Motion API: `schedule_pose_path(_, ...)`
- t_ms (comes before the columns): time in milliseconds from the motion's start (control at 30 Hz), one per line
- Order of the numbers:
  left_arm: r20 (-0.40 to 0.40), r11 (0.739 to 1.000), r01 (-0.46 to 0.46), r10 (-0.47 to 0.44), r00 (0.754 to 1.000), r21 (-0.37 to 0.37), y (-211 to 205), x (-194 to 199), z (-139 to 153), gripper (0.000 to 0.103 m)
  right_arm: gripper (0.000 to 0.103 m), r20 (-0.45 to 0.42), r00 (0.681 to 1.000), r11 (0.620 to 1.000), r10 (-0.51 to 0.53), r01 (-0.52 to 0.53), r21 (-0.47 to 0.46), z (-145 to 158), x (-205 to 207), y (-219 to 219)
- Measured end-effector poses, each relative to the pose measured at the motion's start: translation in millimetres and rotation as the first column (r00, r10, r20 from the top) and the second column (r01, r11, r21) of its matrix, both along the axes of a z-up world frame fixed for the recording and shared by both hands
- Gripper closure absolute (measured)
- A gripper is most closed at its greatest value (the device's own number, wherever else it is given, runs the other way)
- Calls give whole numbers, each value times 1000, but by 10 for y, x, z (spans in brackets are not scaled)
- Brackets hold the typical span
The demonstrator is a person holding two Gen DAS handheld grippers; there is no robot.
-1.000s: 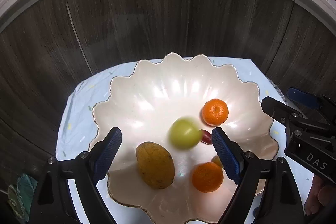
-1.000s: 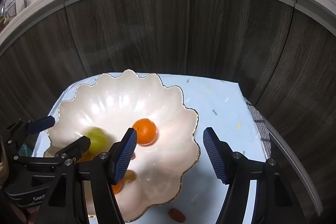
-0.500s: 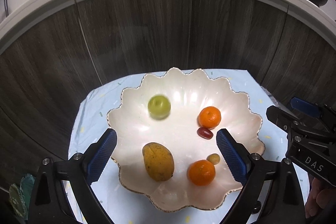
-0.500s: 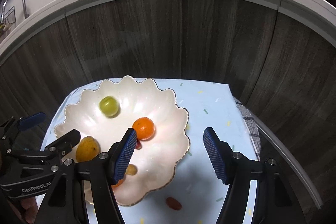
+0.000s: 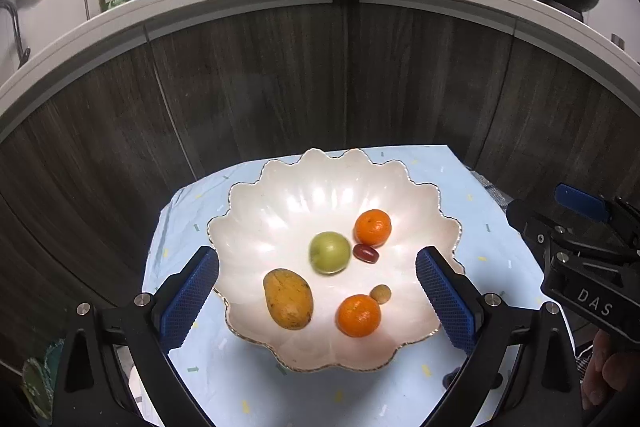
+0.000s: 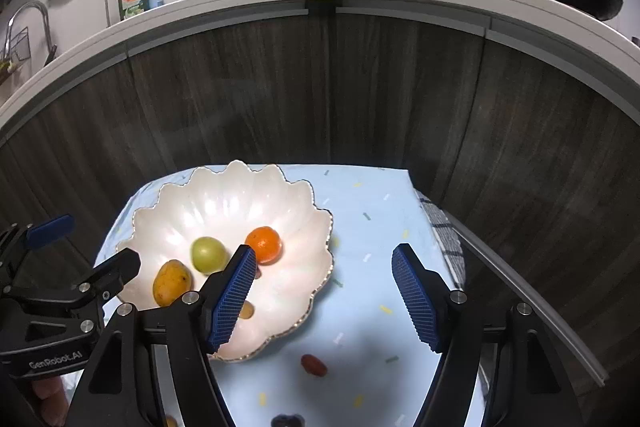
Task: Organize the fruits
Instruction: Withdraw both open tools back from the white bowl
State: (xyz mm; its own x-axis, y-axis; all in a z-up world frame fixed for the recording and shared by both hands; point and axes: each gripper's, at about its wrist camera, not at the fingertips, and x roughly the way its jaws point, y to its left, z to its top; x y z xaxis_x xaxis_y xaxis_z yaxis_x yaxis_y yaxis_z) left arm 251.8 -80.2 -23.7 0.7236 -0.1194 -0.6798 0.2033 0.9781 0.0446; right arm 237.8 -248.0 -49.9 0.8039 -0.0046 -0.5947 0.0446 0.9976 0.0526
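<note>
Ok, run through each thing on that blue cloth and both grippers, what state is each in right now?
Shell-shaped bowl: upright, holding six fruits.
Green apple: in bowl, blurred.
Mango: lying in bowl.
Red date: on the cloth, outside bowl.
Left gripper: jaws opening, nothing between.
Right gripper: jaws opening, nothing between.

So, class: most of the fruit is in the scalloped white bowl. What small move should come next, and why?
Probably lower the right gripper, its jaws opening and empty, onto the small dark-red oval fruit lying on the pale blue cloth just outside the scalloped white bowl. It looks like the nearest piece not yet in the bowl, and it lies on the right gripper's side.
</note>
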Motion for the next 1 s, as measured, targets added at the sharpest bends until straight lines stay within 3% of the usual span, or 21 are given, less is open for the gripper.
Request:
schedule_pose_path(600, 32, 999, 45, -46, 998, 22, -143, -369, 104, 3, 32, 5, 999, 999, -40, 40, 15, 0, -365, -179)
schedule_pose_path(1000, 5, 996, 89, -89, 996, 31, -256, -615, -55, 3, 32, -31, 997, 997, -67, 68, 23, -192, -583, -273)
